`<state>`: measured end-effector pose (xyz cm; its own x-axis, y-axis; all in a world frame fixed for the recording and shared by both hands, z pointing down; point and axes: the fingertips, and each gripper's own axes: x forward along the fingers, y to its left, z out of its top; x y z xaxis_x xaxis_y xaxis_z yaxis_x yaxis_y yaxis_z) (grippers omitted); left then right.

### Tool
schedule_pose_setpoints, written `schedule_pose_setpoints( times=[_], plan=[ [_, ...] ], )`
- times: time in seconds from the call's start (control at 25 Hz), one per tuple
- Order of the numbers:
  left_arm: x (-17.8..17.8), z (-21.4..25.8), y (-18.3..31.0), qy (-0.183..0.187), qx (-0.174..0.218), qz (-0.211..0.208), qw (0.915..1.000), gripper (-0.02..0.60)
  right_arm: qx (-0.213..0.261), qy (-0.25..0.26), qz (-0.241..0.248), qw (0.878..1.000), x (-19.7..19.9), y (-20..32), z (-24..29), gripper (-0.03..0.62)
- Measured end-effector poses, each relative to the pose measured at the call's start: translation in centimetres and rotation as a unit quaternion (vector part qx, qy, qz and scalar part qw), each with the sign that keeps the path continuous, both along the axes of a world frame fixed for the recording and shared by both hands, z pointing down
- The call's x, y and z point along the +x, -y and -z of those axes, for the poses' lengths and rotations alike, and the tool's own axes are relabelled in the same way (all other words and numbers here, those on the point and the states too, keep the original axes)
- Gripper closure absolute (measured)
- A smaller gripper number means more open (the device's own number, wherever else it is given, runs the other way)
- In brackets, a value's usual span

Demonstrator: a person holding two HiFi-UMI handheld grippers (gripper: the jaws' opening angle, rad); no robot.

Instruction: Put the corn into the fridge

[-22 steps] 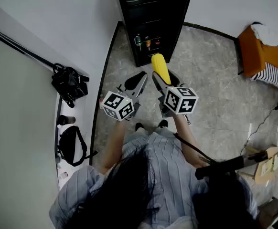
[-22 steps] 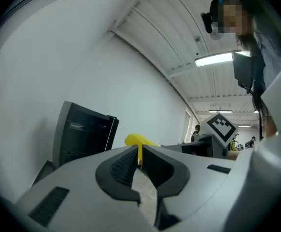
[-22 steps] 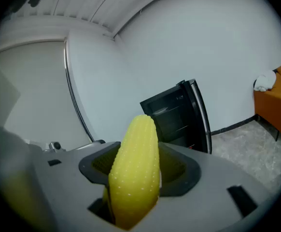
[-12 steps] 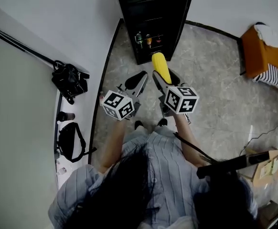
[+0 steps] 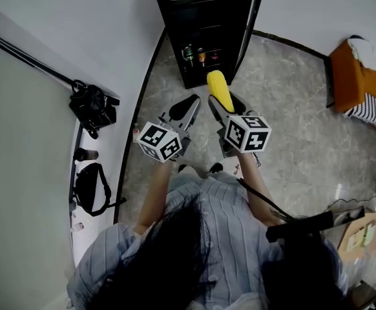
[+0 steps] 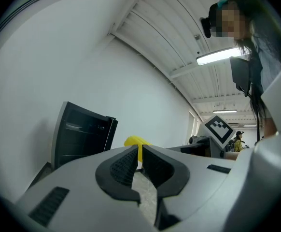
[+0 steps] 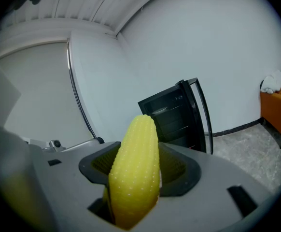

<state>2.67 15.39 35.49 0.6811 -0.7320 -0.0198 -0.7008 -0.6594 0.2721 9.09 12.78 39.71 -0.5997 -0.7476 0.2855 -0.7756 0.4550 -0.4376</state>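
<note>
- Centre of the head view: the right hand-held gripper is clamped on the corn.
- The corn is yellow, sticks out past the jaw tips toward the top of the frame, and is held in the air above the floor.
- In the right gripper view the corn fills the middle of the frame with a black pad pressed on each side; its tip tilts slightly right.
- Just left of it in the head view is the left hand-held gripper, level with the right one and close beside it, not touching.
- In the left gripper view its jaws are narrow, the pads nearly meeting with only a thin slit, and nothing is between them.
- The corn tip peeks over the slit in that view, further back.
- Each gripper carries a marker cube, left and right, in the middle of the frame.
- The fridge is at top centre: black, against the white wall, with its door swung open at its right edge.
- Small bottles are on its low shelf.
- The corn is outside the fridge, below its open front in the frame.
- Left edge: two black bags on a pale ledge.
- Right edge: an orange seat with a white cloth on top.
- Bottom: the person's striped shirt and dark hair.
</note>
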Motion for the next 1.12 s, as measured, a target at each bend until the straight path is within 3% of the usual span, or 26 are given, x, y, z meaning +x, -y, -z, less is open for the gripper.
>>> schedule_pose_setpoints(
  times=[0.36,0.8,1.12],
  plan=[
    [2.5,-0.5,-0.9,0.007,0.002,-0.004,1.0,0.563,-0.008,0.006,0.014,1.0,1.8,-0.6,-1.1,0.341],
    [2.8,-1.4,0.0,0.021,-0.015,-0.002,0.9997,0.563,-0.025,0.015,0.009,1.0,2.8,0.4,-2.2,0.341],
    [1.8,-1.6,3.5,0.015,-0.016,-0.002,0.9998,0.563,-0.029,0.012,-0.006,0.999,2.8,3.3,-2.4,0.341]
  ],
)
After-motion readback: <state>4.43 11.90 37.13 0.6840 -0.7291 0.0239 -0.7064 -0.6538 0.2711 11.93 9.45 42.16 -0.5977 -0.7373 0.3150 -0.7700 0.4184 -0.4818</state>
